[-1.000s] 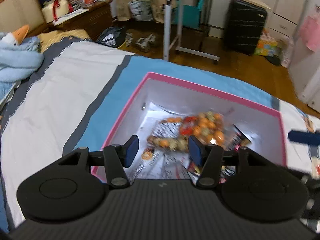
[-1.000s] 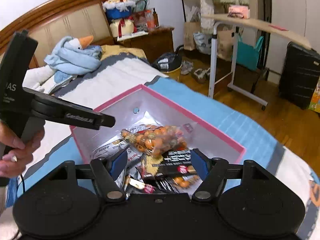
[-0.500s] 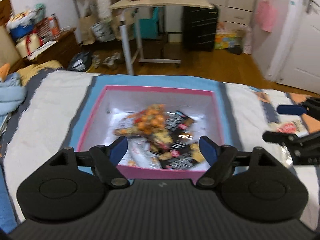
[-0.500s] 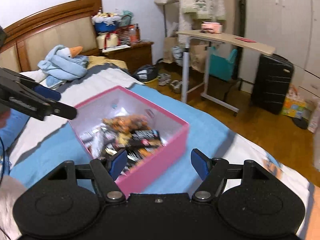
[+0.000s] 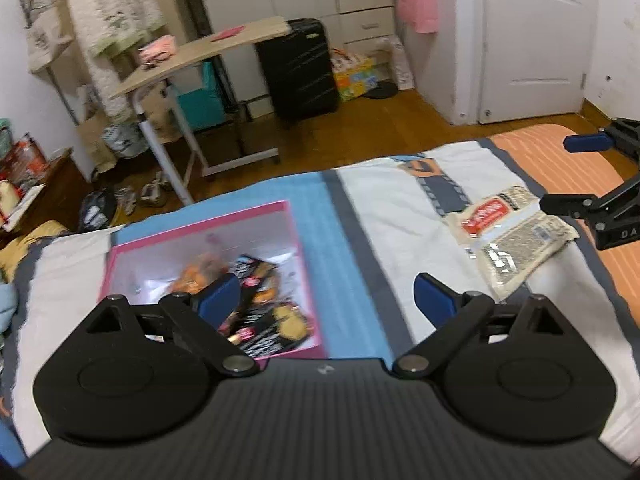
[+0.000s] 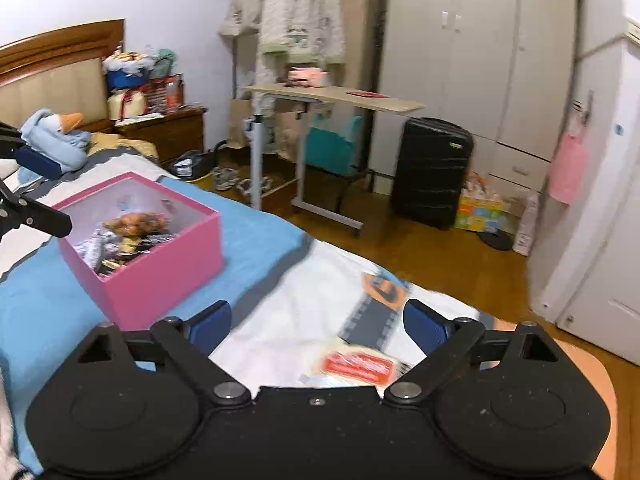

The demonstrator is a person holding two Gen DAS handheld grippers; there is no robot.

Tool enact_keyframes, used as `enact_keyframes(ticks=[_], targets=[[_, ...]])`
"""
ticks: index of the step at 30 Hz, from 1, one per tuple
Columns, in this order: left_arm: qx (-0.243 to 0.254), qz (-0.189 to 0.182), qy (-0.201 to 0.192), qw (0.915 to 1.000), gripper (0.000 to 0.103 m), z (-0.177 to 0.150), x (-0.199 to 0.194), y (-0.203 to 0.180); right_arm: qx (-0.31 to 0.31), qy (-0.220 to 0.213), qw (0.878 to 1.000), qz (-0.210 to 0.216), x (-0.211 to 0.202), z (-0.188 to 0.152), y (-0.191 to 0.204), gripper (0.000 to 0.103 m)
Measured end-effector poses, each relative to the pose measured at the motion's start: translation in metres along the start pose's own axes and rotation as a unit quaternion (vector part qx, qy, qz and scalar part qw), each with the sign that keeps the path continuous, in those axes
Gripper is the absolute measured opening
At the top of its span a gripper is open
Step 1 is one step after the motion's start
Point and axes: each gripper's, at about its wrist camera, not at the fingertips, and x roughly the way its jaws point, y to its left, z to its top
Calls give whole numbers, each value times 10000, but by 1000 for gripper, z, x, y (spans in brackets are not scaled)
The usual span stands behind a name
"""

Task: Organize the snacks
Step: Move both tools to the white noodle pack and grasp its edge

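A pink box (image 5: 304, 256) with several snack packets (image 5: 256, 304) inside sits on the bed; it also shows in the right wrist view (image 6: 160, 264). My left gripper (image 5: 326, 300) is open and empty, above the box's right edge. Two flat snack packets with a red label (image 5: 516, 236) lie on the bedspread to the right. My right gripper (image 6: 316, 326) is open and empty, just above the red-labelled packet (image 6: 358, 366); it also shows at the right edge of the left wrist view (image 5: 592, 184).
The bed ends just beyond the box and packets, with wooden floor past it. A rolling desk (image 6: 332, 96), a black suitcase (image 6: 430, 172), a wardrobe and a white door (image 5: 532, 36) stand beyond. A nightstand (image 6: 168, 132) and blue goose toy (image 6: 56, 136) are at the left.
Both grippers have swung right, away from over the pink box toward the flat packets. The left gripper's jaws have opened wider. The right gripper now hangs over the red-labelled packet.
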Motion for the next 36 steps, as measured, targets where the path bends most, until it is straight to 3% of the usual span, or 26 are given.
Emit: enact_keyframes(ticks=[5, 9, 13, 19, 24, 28, 32, 36], targets=[[-392, -592, 109, 9974, 101, 9, 36, -35, -112, 53, 9998, -160, -10, -31, -34, 95], [-538, -1026, 552, 9917, 102, 16, 76, -61, 40, 302, 9993, -216, -8, -49, -60, 95], [-385, -1036, 710, 9913, 102, 21, 110, -90, 505, 913, 9944, -166, 12, -66, -93, 100], [-386, -1108, 833, 9896, 102, 27, 155, -127, 1575, 1138, 9809, -18, 33, -87, -130, 100], [-761, -1357, 963, 9831, 102, 25, 185, -140, 1509, 1396, 9786, 132, 55, -99, -123, 100], [-847, -1232, 1112, 9825, 102, 22, 204, -149, 1972, 1676, 9652, 383, 72, -107, -136, 100], [-930, -1141, 1079, 9832, 102, 18, 211, -151, 2019, 1770, 9624, 419, 85, -111, -141, 99], [-1476, -1438, 1143, 9718, 102, 9, 226, -142, 2164, 1764, 9583, 616, 98, -115, -143, 92]])
